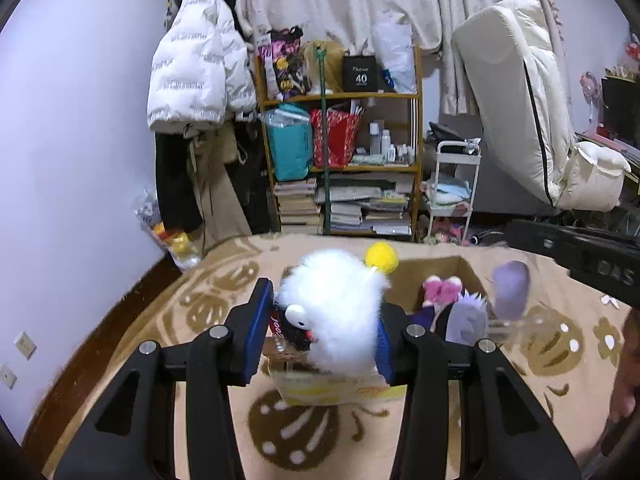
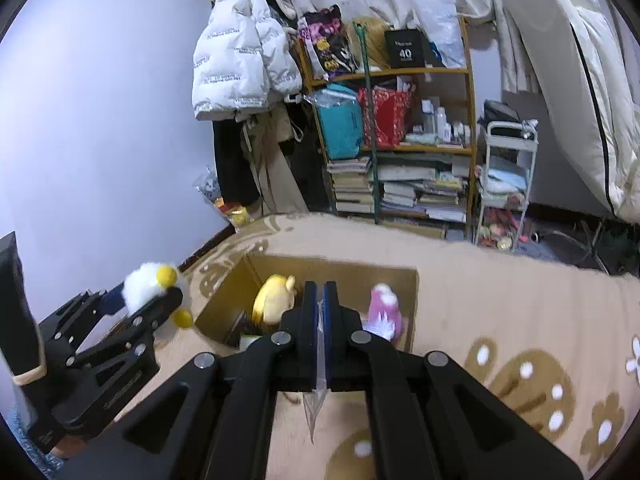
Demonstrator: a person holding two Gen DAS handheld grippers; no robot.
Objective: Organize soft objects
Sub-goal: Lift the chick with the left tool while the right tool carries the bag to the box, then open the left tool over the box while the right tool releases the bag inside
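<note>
While my left gripper (image 1: 324, 324) clamps the fluffy white plush (image 1: 340, 312) above the cardboard box (image 1: 436, 276), yellow pompom (image 1: 381, 257) upward, my right gripper (image 2: 320, 320) pinches clear plastic (image 2: 316, 404). The shelf's black bag (image 1: 360, 74) reads "40".

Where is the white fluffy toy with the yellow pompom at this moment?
The white fluffy toy is clamped in the left gripper, held above the near edge of the cardboard box on the beige blanket.
</note>
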